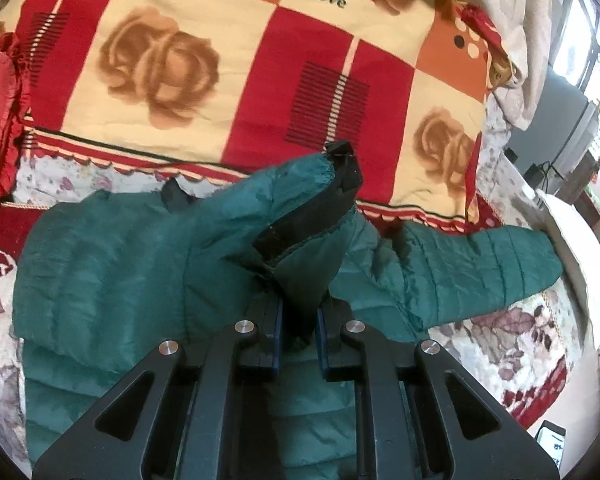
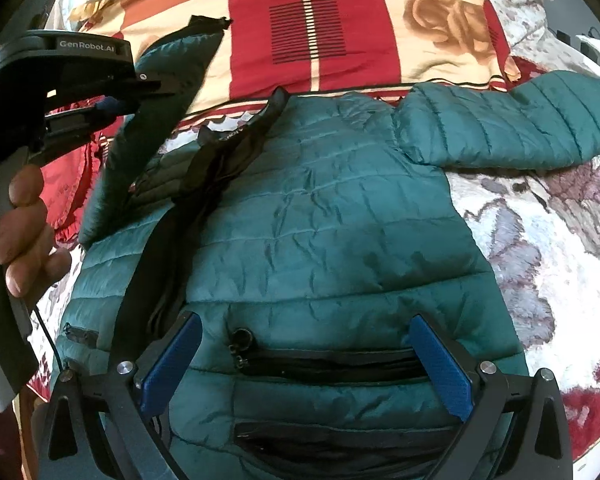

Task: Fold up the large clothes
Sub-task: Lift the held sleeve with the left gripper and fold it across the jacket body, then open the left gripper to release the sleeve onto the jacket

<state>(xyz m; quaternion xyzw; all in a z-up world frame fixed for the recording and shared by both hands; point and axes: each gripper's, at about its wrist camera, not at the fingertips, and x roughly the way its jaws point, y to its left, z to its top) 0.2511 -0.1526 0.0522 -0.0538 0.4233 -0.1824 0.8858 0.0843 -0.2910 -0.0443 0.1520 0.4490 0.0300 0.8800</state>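
Left tongs (image 1: 298,332) pinch jacket sleeve (image 1: 300,216); right tongs (image 2: 306,364) gape above jacket (image 2: 320,240)

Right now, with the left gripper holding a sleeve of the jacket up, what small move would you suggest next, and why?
Probably carry the sleeve across the jacket front and lay it flat: the left gripper holds it raised, the other sleeve lies spread, and the right gripper hangs open.

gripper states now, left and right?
Left gripper: shut on the green jacket's sleeve, lifted.
Right gripper: open, holding nothing, above the jacket.
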